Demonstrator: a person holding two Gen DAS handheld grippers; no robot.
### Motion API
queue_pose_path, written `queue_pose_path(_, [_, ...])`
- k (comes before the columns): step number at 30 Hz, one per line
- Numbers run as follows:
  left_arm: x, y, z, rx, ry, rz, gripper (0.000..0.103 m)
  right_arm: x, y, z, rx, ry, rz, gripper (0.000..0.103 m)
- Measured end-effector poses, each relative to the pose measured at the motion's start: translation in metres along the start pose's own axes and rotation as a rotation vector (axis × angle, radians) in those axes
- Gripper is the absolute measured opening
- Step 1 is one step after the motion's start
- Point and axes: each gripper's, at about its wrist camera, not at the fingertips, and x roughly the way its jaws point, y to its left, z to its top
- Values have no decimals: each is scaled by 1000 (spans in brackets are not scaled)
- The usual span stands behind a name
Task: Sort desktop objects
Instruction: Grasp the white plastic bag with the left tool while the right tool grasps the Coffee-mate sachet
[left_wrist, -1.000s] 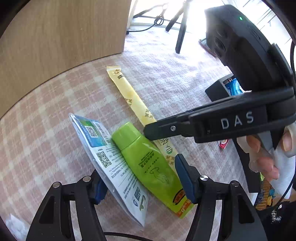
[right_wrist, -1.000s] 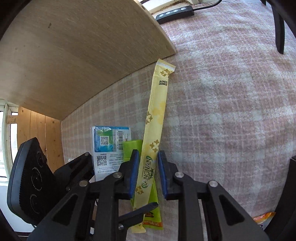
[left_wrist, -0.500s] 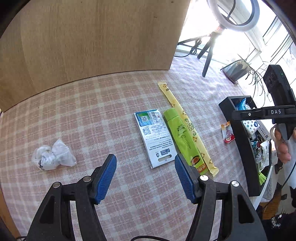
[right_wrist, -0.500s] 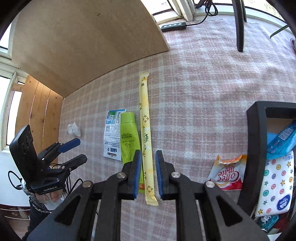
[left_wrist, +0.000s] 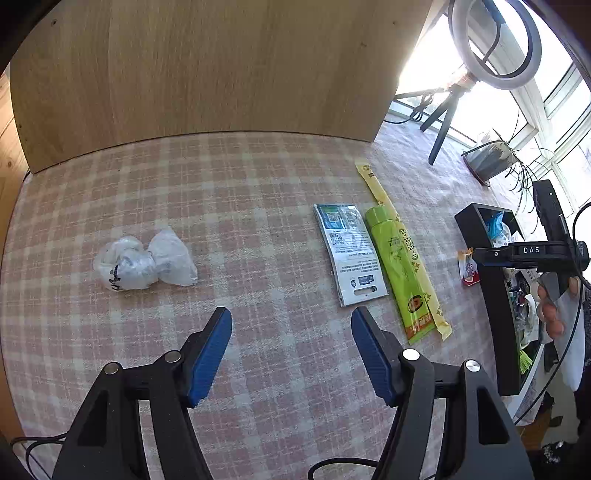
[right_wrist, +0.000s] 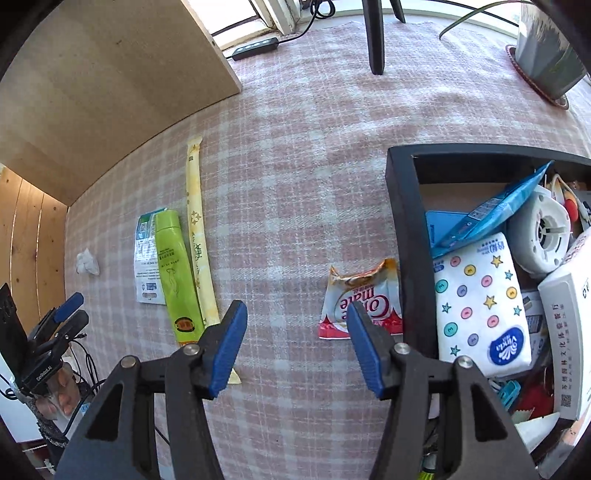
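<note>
Both tools have pulled back: left tool (left_wrist: 291, 328) and right tool (right_wrist: 295, 325) spread, empty.
Risk: crinkly red-and-white creamer sachet (right_wrist: 360, 301), touching black box's wall (right_wrist: 400, 221), may slip.

"DAS" on the right gripper (left_wrist: 532, 250) body. "mate" in red on the torn sachet (right_wrist: 360, 301). "Vinda" logo on the tissue pack (right_wrist: 480, 299). QR codes and barcode on the flat packet (left_wrist: 349, 253), small print unreadable. Yellow stick (left_wrist: 402, 251) lettering unclear.

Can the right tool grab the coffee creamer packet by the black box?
Probably yes. The right tool is open, and the packet lies flat just ahead, uncovered. The black box touches one edge, which could crowd one finger.
</note>
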Motion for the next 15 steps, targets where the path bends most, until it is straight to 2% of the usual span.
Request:
queue_pose_path(5, [-5,21,-9,-48,-6,13,67,21,-16,5,99,29,5,55])
queue_pose_path(6, [-5,24,-11,-53,-7,20,69,21,-14,7,95,10,4,55])
queue_pose_path(10, [-4,45,-19,-88,-3,85,70,30,3,14,75,23,35,58])
queue_pose_path(13, [0,60,-17,-138,-2,108,70,35,23,18,17,25,81,62])
queue_pose_path(15, [-1,67,-14,-143,-1,145,69,39,30,21,5,54,158,62])
